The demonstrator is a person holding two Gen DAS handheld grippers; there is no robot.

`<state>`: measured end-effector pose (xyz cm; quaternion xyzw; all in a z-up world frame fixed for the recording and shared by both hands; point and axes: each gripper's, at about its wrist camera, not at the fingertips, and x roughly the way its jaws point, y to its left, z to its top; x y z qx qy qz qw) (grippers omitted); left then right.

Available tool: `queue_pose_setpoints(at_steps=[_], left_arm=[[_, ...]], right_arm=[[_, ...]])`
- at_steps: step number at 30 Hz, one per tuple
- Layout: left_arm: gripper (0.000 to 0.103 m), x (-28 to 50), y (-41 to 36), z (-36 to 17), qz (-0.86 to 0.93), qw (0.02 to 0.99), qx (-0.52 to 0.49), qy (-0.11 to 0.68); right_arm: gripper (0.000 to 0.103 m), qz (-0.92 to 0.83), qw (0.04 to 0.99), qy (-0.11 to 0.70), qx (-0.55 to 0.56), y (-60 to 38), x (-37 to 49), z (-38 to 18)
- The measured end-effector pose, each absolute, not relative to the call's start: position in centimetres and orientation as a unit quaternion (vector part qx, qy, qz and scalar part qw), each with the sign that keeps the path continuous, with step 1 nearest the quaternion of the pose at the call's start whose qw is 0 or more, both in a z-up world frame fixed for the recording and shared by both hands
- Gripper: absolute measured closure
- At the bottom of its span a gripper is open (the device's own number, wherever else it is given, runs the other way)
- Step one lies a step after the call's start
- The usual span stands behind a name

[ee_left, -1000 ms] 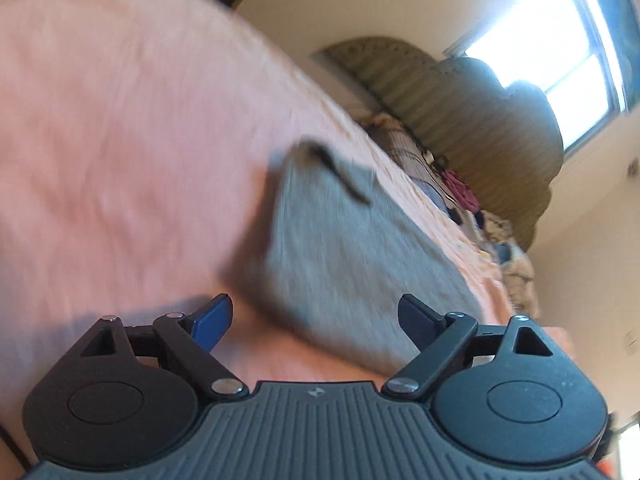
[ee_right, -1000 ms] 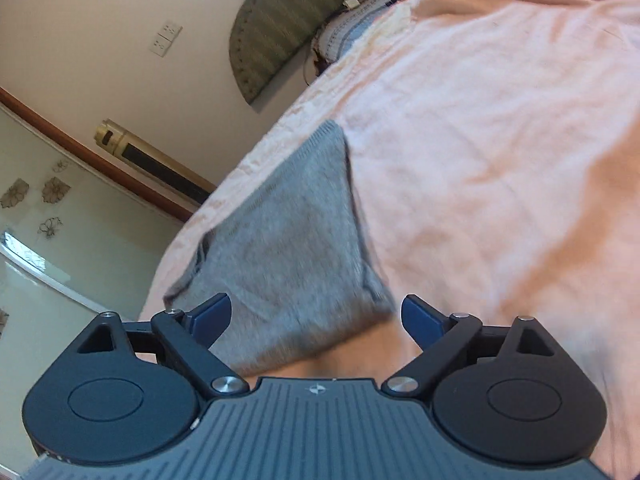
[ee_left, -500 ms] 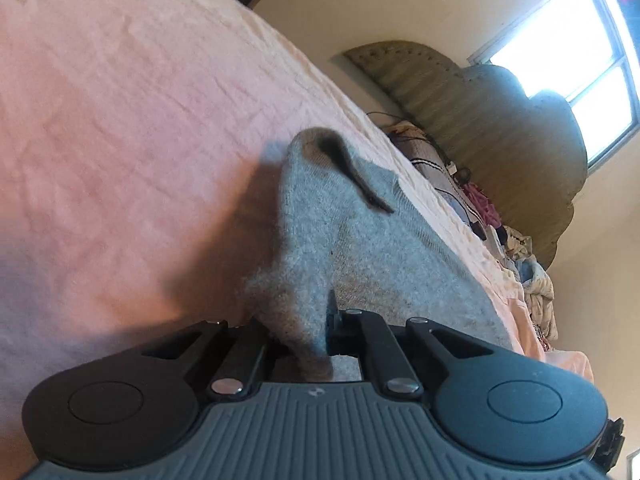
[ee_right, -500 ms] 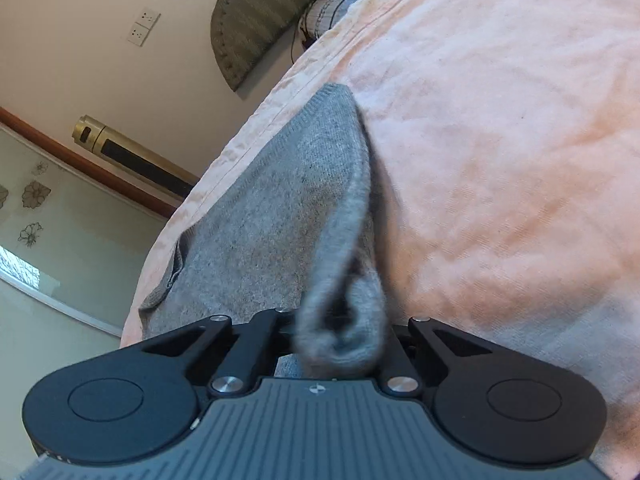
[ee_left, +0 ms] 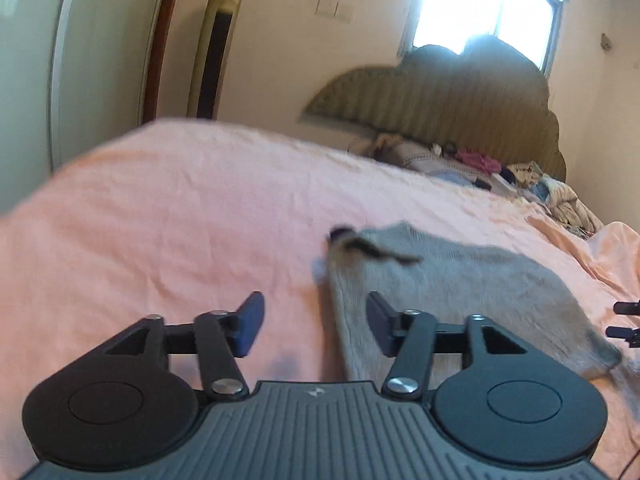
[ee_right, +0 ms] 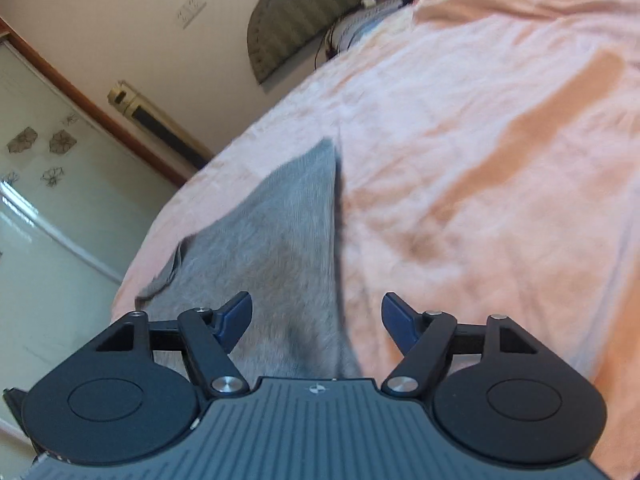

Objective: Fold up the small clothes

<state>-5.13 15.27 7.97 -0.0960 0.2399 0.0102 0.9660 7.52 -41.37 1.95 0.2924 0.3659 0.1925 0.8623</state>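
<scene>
- Grey knit garment is where the action is, but start big: the bed fills both views under a crumpled pink sheet, with a padded headboard at the far end and a heap of other laundry below it.
- The garment lies flat on the sheet near the bed's edge, one straight side edge running away from the right wrist camera and a dark neckline trim at its far corner in the left view.
- Left gripper is opening: fingers spread, nothing pinched, the garment's edge lying just below and between them.
- Right gripper is opening too, fingers apart, knit below them and untouched; its tips poke into the left view at the right border.
- The step, as I read it, is a release after laying a fold. To do it well, let both sides go together, lift clear without dragging the soft knit, then check that the edges line up and smooth any ridge before the next fold.
- Knit like this will cling and stretch, so a snagged fingertip could pull the layer askew.
- Writing: none readable; only a small embossed mark on the gripper body, too small to make out.
</scene>
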Motion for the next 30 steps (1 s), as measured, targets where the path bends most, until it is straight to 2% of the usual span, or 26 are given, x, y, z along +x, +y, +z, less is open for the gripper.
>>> queue_pose_setpoints(at_steps=[1,4,7,11,12,13,14,15,16,19,21,23,24,25,26,27,28,29,30], left_arm=[[0.031,-4.0,14.3,8.9,0.012,0.974,-0.057,0.219],[0.031,0.7,9.0,9.1,-0.031,0.977,0.101,0.184],[0.031,6.2,4.5,6.3,-0.058,0.949,0.211,0.227],[0.032,11.5,2.5,2.8,-0.069,0.920,0.249,0.294],[0.037,12.3,2.7,2.7,-0.064,0.922,0.240,0.296],[0.066,12.9,3.2,2.7,-0.066,0.924,0.220,0.306],[0.093,13.9,3.8,2.9,-0.064,0.925,0.193,0.322],[0.095,14.8,4.7,3.3,-0.051,0.929,0.159,0.329],[0.095,15.6,5.6,3.8,-0.029,0.936,0.126,0.327],[0.094,17.2,9.8,4.6,0.025,0.945,0.002,0.326],[0.091,17.1,12.9,4.1,0.057,0.938,-0.070,0.335],[0.090,15.8,14.1,3.9,0.078,0.931,-0.096,0.344],[0.089,14.8,14.1,4.1,0.072,0.931,-0.095,0.345],[0.083,13.6,14.0,4.1,0.062,0.933,-0.089,0.343],[0.068,12.4,13.6,4.3,0.048,0.937,-0.079,0.337],[0.057,11.2,13.0,4.5,0.038,0.941,-0.067,0.329],[0.029,10.1,12.3,4.6,0.032,0.946,-0.055,0.319],[0.014,9.0,11.5,4.8,0.027,0.950,-0.040,0.307],[0.014,8.4,10.4,4.9,0.018,0.955,-0.023,0.294]], right_arm=[[0.030,0.195,0.866,0.358,0.290,-41.0,9.0,2.6],[0.030,0.203,0.882,0.350,0.242,-38.5,13.8,3.8],[0.031,0.190,0.891,0.366,0.187,-35.3,19.0,3.5],[0.031,0.174,0.893,0.396,0.127,-31.9,23.7,1.9],[0.031,0.169,0.894,0.398,0.115,-31.3,24.4,1.5],[0.031,0.167,0.896,0.399,0.104,-30.7,24.9,1.0],[0.043,0.166,0.896,0.399,0.098,-30.2,25.4,0.4],[0.058,0.170,0.896,0.399,0.098,-30.1,25.7,0.0],[0.090,0.174,0.893,0.400,0.106,-30.1,25.9,-0.3],[0.089,0.169,0.907,0.362,0.133,-30.9,25.6,0.3],[0.089,0.151,0.903,0.370,0.160,-31.9,25.6,-0.2],[0.077,0.148,0.895,0.378,0.184,-32.7,24.9,-0.5],[0.075,0.145,0.899,0.370,0.185,-32.9,24.0,-0.1],[0.060,0.147,0.904,0.358,0.182,-33.0,22.8,0.7],[0.045,0.152,0.909,0.344,0.182,-33.1,21.8,1.3],[0.040,0.159,0.913,0.328,0.184,-33.0,20.8,2.0],[0.037,0.166,0.912,0.328,0.182,-32.8,20.2,2.4],[0.035,0.170,0.910,0.335,0.174,-32.5,20.0,2.7],[0.033,0.165,0.912,0.343,0.154,-31.9,19.9,2.7]])
